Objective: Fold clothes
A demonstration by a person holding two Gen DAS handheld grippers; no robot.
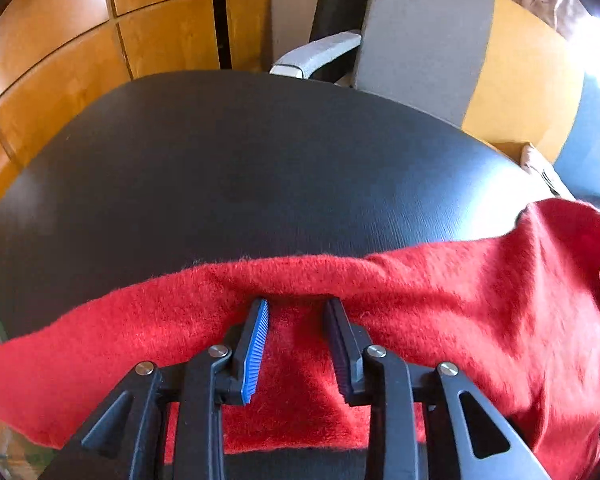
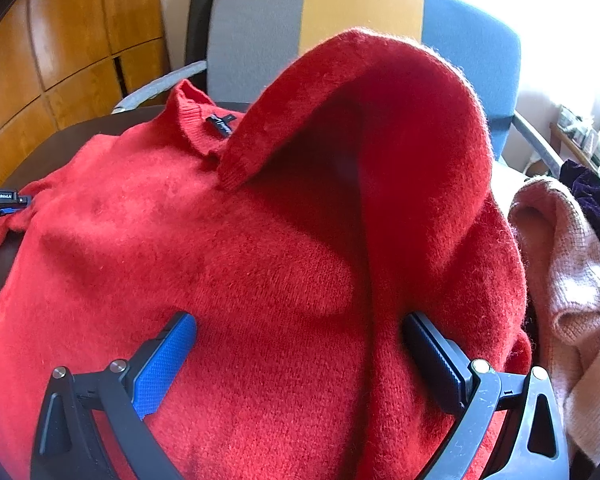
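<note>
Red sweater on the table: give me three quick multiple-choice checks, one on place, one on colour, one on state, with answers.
1. Where does the pink knit garment lie relative to the red sweater, seen from the right wrist?
A. To its right
B. To its left
C. Under it

2. What colour is the table top?
A. White
B. Black
C. Yellow

3. How does the right gripper stand?
A. Shut on a sleeve
B. Shut, empty
C. Open above the sweater

Answers:
1. A: the pink knit garment is bunched at the right edge, beside the sweater.
2. B: the table shows a bare black surface beyond the sweater's sleeve.
3. C: the right gripper has its fingers spread wide, with nothing pinched between them.
</note>
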